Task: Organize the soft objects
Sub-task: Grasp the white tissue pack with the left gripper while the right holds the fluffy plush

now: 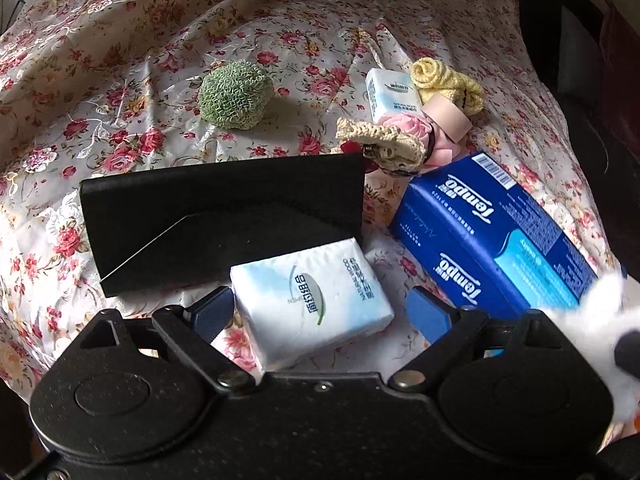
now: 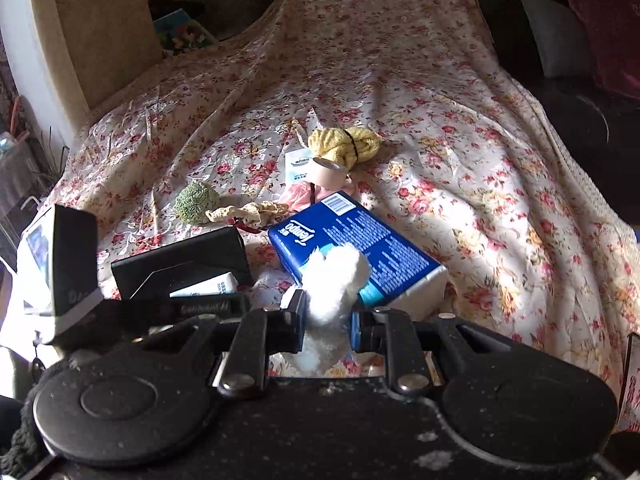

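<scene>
On the floral bedspread (image 1: 280, 40), seen from my left wrist camera, my left gripper (image 1: 320, 312) stands released, its blue fingers (image 1: 212, 312) spread to either side of a small white tissue pack (image 1: 312, 300) without pressing on it. The pack lies tilted, leaning against a black box (image 1: 224, 216) just behind it. To the right of it lies a large blue Tempo tissue package (image 1: 492, 232). Farther back sits a green knitted ball (image 1: 236, 94), well apart from a cluster of a second white tissue pack (image 1: 394, 96), a yellow knitted bundle (image 1: 444, 80), a pink fabric flower (image 1: 404, 126), a beige tape roll (image 1: 446, 118) and a cream crochet piece (image 1: 380, 142). A white fluffy thing (image 1: 600, 320) intrudes at the right edge.

From my right wrist camera, my right gripper (image 2: 328, 326) is clenched on a white cotton-like tuft (image 2: 334, 284), which bulges out above the fingers (image 2: 298, 320) and hangs in front of the blue Tempo package (image 2: 360, 248). The black box (image 2: 184, 260) stands to the left with the small tissue pack (image 2: 208, 286) peeking out in front of it. The green ball (image 2: 196, 200), crochet piece (image 2: 248, 212), tape roll (image 2: 328, 172) and yellow bundle (image 2: 344, 144) lie beyond on the bedspread (image 2: 480, 140)
</scene>
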